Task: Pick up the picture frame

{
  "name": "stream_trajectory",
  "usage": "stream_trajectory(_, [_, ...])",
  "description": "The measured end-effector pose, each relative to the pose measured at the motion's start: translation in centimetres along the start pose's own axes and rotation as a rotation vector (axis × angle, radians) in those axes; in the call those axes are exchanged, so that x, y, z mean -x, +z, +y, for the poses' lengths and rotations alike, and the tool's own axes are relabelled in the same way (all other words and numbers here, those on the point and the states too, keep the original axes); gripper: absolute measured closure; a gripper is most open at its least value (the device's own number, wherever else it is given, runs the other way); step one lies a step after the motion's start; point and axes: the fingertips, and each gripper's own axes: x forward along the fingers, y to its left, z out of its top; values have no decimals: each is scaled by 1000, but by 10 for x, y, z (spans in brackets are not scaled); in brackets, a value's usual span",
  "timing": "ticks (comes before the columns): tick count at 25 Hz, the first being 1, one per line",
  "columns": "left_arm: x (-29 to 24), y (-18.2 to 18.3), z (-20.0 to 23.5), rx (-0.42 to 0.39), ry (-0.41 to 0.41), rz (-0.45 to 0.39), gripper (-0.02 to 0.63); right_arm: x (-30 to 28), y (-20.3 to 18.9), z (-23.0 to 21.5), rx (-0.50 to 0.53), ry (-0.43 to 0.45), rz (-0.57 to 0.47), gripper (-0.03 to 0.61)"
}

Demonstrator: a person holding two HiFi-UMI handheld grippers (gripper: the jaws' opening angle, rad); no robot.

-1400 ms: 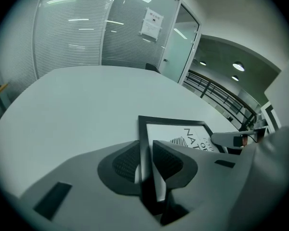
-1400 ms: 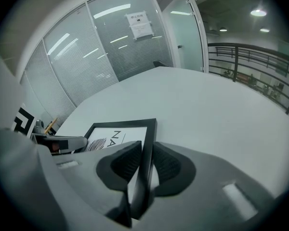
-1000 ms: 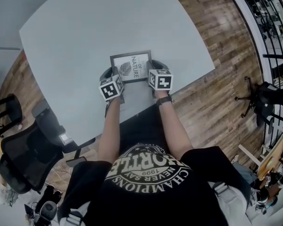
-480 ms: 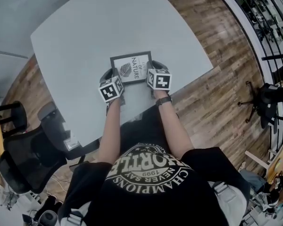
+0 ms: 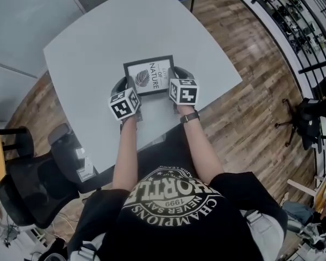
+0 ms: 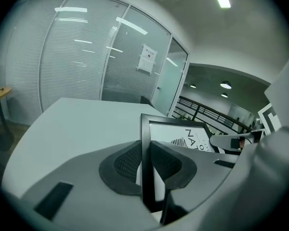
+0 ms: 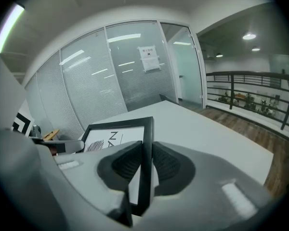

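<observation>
A: Item 1, status?

B: Picture frame. Black border, white print w/ dark leaf motif & word "NATURE". Loc.: over the near part of the grey table, in front of the person, between the two tongs. Face up in head view.

A: On the top or off it?

B: Looked off it. In both gripper views the frame's far edge stood raised, w/ tabletop showing below & beyond. Head view alone didn't settle it.

A: Item 2, left gripper?

B: Jaws narrow, clamped on the frame's left border. Left gripper view: both ribbed pads pressed on the black edge, one per side.

A: Item 3, right gripper?

B: Same cond. Jaws narrow, closed on the frame's right border; pads touched it front & back. Marker cubes sat on top of both tongs.

A: Surroundings?

B: Wood-plank floor to the right of the table. Black office chair at lower left, by the table's corner. Glass wall w/ blinds behind, paper notice stuck on it. Dark railing to the right in right gripper view.
</observation>
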Motion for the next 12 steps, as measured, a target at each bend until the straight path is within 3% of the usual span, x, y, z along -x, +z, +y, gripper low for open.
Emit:
stream_trajectory(6, [22,38,-18,-49,-38,-87,546,32,43,9,87,-24,-110,514])
stream_trajectory(12, [50,77,-35,-101,-57,-160,546,55,69,14,69,-11,-183,514])
